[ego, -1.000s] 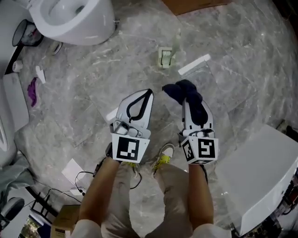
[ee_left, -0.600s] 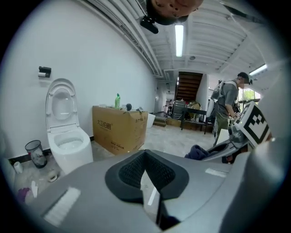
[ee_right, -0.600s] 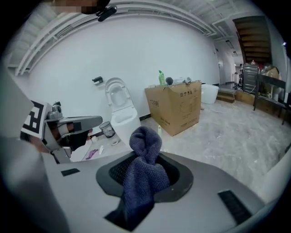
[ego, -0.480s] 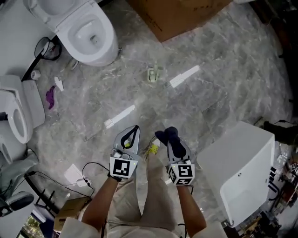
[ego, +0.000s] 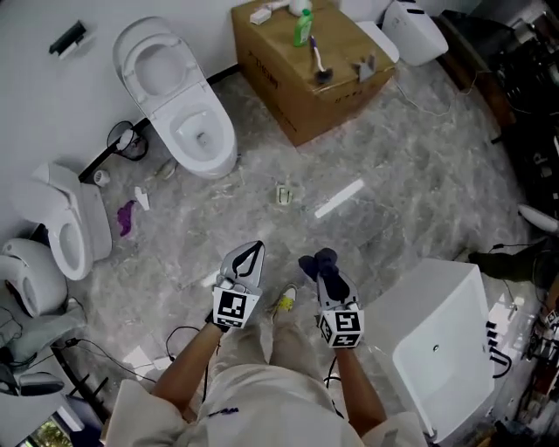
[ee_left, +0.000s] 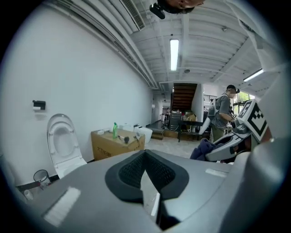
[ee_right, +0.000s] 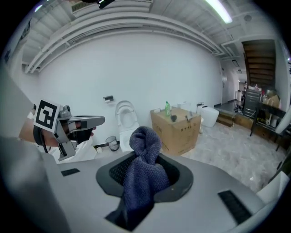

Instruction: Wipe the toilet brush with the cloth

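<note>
The toilet brush (ego: 320, 61), purple-handled with a dark head, lies on top of a cardboard box (ego: 297, 92) at the far side of the room; it shows small in the left gripper view (ee_left: 126, 139) and the right gripper view (ee_right: 173, 118). My right gripper (ego: 325, 267) is shut on a dark blue cloth (ego: 318, 260), which bunches up out of the jaws (ee_right: 144, 168). My left gripper (ego: 256, 247) is shut with nothing in it (ee_left: 145, 152). Both grippers hang side by side over the marble floor, far from the box.
A green bottle (ego: 302, 26) stands on the box. A white toilet (ego: 179, 105) is left of the box, another toilet part (ego: 70, 227) at far left, and a white cabinet (ego: 445, 349) at right. A white strip (ego: 339, 199) lies on the floor. A person (ee_left: 223, 111) stands far off.
The head view has pulled back and up, bringing the box with the brush into sight. Both grippers stay side by side, and the cloth is still held.
</note>
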Action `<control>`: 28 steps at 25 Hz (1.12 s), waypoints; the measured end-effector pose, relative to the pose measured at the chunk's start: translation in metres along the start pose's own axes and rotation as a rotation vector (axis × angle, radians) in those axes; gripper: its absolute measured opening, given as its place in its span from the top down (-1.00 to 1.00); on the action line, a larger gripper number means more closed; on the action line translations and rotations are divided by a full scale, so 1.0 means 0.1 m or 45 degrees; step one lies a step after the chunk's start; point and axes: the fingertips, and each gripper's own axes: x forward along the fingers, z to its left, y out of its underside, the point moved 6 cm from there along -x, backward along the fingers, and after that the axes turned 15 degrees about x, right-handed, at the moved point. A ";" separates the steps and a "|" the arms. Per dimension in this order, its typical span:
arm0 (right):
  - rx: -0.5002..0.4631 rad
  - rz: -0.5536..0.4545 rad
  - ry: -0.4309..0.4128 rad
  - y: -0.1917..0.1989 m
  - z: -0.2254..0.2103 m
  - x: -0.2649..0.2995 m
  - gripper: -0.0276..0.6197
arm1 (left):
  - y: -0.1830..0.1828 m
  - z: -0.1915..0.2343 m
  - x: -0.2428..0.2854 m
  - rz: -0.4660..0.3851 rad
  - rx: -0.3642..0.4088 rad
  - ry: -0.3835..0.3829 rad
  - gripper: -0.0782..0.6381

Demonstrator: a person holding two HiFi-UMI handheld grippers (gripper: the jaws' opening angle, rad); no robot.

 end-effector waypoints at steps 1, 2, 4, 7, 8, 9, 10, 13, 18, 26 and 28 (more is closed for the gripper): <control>-0.023 -0.033 -0.013 -0.16 0.08 -0.04 0.58 | -0.13 0.06 -0.04 -0.018 0.006 -0.017 0.78; -0.048 -0.067 -0.025 -0.31 0.14 -0.06 0.58 | -0.24 0.11 -0.06 -0.035 0.010 -0.035 0.78; -0.088 -0.134 -0.047 -0.60 0.25 -0.09 0.58 | -0.44 0.19 -0.07 -0.068 0.007 -0.075 0.78; -0.107 -0.210 -0.086 -0.97 0.41 -0.13 0.58 | -0.73 0.29 -0.11 -0.114 -0.001 -0.128 0.78; -0.109 -0.231 -0.098 -1.08 0.46 -0.15 0.58 | -0.83 0.33 -0.12 -0.129 0.000 -0.141 0.78; -0.114 -0.254 -0.108 -1.19 0.50 -0.17 0.58 | -0.92 0.36 -0.13 -0.145 0.004 -0.155 0.78; -0.120 -0.282 -0.115 -1.31 0.52 -0.18 0.58 | -1.01 0.42 -0.12 -0.164 0.008 -0.174 0.78; -0.130 -0.371 -0.126 -1.67 0.59 -0.20 0.58 | -1.28 0.62 -0.09 -0.226 0.001 -0.231 0.78; -0.187 -0.447 -0.170 -2.10 0.75 -0.26 0.59 | -1.69 0.94 -0.19 -0.317 0.019 -0.283 0.78; -0.189 -0.530 -0.167 -2.34 0.64 -0.54 0.60 | -2.06 0.79 -0.20 -0.399 0.062 -0.264 0.78; -0.176 -0.532 -0.155 -2.32 0.61 -0.55 0.61 | -2.05 0.74 -0.20 -0.382 0.084 -0.260 0.78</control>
